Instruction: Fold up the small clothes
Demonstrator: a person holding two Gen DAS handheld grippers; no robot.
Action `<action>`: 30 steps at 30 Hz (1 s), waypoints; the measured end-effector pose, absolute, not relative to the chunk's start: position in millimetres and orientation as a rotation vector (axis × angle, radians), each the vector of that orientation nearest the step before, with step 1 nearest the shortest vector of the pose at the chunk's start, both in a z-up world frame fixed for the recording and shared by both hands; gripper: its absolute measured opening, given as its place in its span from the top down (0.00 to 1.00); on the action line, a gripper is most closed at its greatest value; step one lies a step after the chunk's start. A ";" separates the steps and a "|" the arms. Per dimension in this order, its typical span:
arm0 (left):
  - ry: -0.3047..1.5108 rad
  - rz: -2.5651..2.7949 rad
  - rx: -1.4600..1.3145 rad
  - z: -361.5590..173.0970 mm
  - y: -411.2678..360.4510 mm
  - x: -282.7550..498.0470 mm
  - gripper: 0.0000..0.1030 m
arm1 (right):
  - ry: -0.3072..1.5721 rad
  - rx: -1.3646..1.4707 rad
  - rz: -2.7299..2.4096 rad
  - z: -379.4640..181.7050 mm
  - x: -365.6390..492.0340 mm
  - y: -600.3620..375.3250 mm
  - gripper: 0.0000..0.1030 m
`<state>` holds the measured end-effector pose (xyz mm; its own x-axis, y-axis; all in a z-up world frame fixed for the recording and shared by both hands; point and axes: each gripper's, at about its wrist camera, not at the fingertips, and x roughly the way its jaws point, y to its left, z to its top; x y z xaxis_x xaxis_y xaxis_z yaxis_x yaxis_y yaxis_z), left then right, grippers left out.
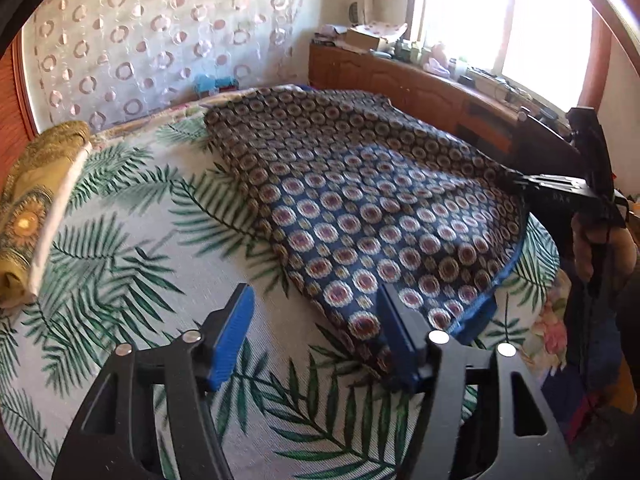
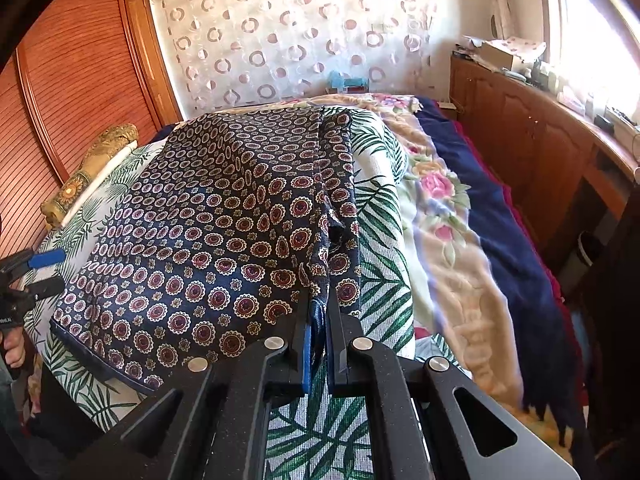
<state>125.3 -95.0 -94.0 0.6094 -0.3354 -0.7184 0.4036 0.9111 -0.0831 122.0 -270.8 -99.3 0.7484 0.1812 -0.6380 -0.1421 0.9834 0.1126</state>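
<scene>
A navy cloth [image 1: 360,200] with round red-and-cream medallions lies spread on the palm-leaf bedsheet [image 1: 132,248]. In the left wrist view my left gripper [image 1: 318,320] stands open over the cloth's near corner. One blue pad is above the sheet and the other above the cloth's edge. My right gripper [image 1: 524,186] holds the cloth's right edge, a hand behind it. In the right wrist view the right gripper [image 2: 318,332] is shut on a bunched fold of the cloth [image 2: 208,240]. The left gripper [image 2: 54,272] shows at the far left, at the cloth's other side.
A folded yellow cloth [image 1: 36,208] [image 2: 92,160] lies at the bed's left edge. A floral blanket [image 2: 440,240] and a navy blanket [image 2: 516,216] hang on the right side. A wooden cabinet [image 1: 420,84] runs under the window. A wooden wardrobe [image 2: 80,80] stands left.
</scene>
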 end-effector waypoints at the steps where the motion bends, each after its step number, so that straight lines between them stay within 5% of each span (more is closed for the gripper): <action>1: 0.815 -0.435 0.089 -94.9 -96.1 123.0 0.41 | 0.699 0.064 0.176 -98.6 118.9 -270.8 0.95; 9: 0.852 -0.458 0.081 -110.4 -99.1 112.7 0.48 | 0.654 0.083 0.150 -95.6 105.1 -273.2 0.87; 11: 0.853 -0.465 0.080 -109.9 -100.4 109.8 0.51 | 0.636 0.074 0.145 -92.3 100.7 -271.3 0.77; 13: 0.858 -0.476 0.080 -109.1 -102.3 106.2 0.56 | 0.613 0.073 0.154 -88.0 95.1 -270.3 0.53; 14: 0.859 -0.482 0.086 -108.8 -103.9 104.3 0.59 | 0.604 0.078 0.164 -85.8 92.7 -269.4 0.49; 17: 0.857 -0.502 0.090 -109.6 -106.5 100.9 0.68 | 0.593 0.075 0.182 -82.8 87.6 -263.8 0.47; 18: 0.854 -0.511 0.086 -110.0 -107.1 101.0 0.83 | 0.589 0.071 0.186 -81.9 86.0 -261.0 0.47; 20: 0.843 -0.511 0.097 -109.4 -110.1 100.4 0.93 | 0.588 0.069 0.207 -81.5 84.1 -255.0 0.46; 30: 0.697 -0.567 0.032 -44.8 -116.8 109.6 0.96 | 0.627 0.054 0.361 -81.7 79.5 -222.6 0.46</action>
<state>109.6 -116.8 -44.8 0.6224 -0.4836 -0.6154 0.5042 0.8491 -0.1574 79.5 -222.6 -81.7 0.7492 0.3464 -0.5645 -0.3143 0.9362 0.1574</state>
